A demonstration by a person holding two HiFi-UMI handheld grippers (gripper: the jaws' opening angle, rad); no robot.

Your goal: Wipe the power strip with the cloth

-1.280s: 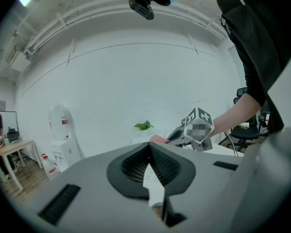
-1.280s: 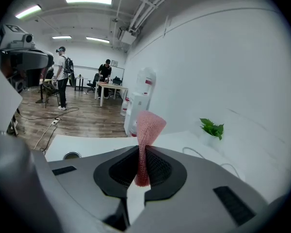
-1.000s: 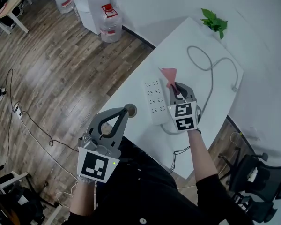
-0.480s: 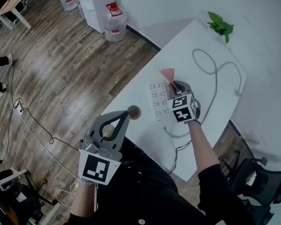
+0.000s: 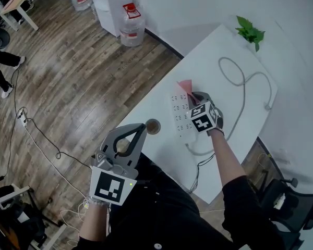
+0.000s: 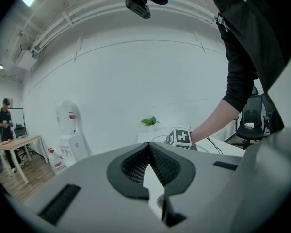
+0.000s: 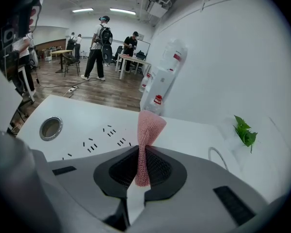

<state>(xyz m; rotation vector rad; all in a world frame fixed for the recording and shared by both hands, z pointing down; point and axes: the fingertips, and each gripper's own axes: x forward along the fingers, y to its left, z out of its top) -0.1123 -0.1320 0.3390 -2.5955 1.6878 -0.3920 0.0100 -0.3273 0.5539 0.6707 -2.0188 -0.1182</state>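
A white power strip (image 5: pixel 181 116) lies on the white table (image 5: pixel 219 51), its sockets (image 7: pixel 99 140) showing below the right jaws. My right gripper (image 5: pixel 191 95) (image 7: pixel 143 152) is shut on a pink cloth (image 5: pixel 185 85) (image 7: pixel 146 137), which sticks out past the jaws over the strip's far end. I cannot tell whether the cloth touches the strip. My left gripper (image 5: pixel 139 129) (image 6: pixel 149 147) is shut with nothing in it, held off the table's near edge beside a round grommet hole (image 5: pixel 153 126).
A grey cable (image 5: pixel 241 82) loops over the table's far half, and a green plant (image 5: pixel 250 32) (image 7: pixel 245 131) stands at the far corner. Water bottles (image 5: pixel 131 17) stand on the wooden floor. An office chair (image 5: pixel 284 202) is at the right. People stand far off (image 7: pixel 99 47).
My right gripper has brought the pink cloth closer to the strip's far end. The left gripper has stayed shut near the table edge. The head view has shifted slightly.
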